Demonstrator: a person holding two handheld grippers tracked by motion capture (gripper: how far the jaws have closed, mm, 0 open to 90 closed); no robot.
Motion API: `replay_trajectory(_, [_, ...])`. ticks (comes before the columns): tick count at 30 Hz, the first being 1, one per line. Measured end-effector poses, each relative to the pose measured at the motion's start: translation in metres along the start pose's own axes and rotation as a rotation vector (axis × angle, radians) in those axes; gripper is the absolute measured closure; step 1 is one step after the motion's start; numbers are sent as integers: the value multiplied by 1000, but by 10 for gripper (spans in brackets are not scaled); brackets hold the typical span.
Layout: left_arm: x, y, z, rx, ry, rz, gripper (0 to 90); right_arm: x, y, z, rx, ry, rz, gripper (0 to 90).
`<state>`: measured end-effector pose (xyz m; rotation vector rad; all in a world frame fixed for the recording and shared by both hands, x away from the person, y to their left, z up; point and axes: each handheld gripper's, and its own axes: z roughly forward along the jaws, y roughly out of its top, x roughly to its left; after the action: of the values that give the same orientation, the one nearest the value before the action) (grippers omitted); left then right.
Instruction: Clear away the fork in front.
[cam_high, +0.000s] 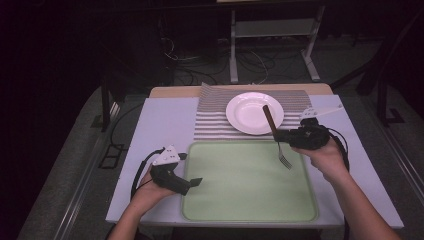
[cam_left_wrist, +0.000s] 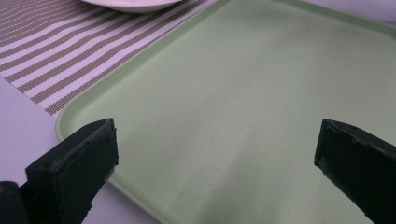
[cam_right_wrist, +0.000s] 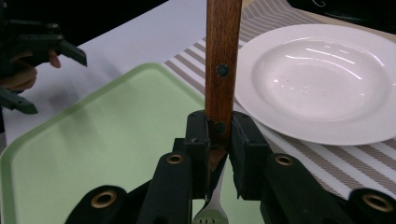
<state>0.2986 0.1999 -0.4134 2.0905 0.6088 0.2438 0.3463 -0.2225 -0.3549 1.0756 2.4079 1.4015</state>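
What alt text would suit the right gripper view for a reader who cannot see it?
The right gripper clamps the brown wooden handle of a metal fork, tines pointing down over a pale green rectangular tray. Behind sits an empty round white plate on a striped brown-and-white placemat.

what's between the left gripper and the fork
Only bare green tray, seen in the high view: the left gripper sits open at its edge, the fork hangs over its right side.

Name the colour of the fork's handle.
Reddish-brown wood with metal rivets on the fork; clearest in the right gripper view.
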Motion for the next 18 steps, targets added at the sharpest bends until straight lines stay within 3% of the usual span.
replay_trajectory(15, [-1, 0, 3, 7, -6, 4, 0, 30, -32, 20, 43, 86, -46, 773])
replay_trajectory(18, [-2, 1, 2, 6, -7, 8, 0, 34, -35, 22, 45, 105, -37, 774])
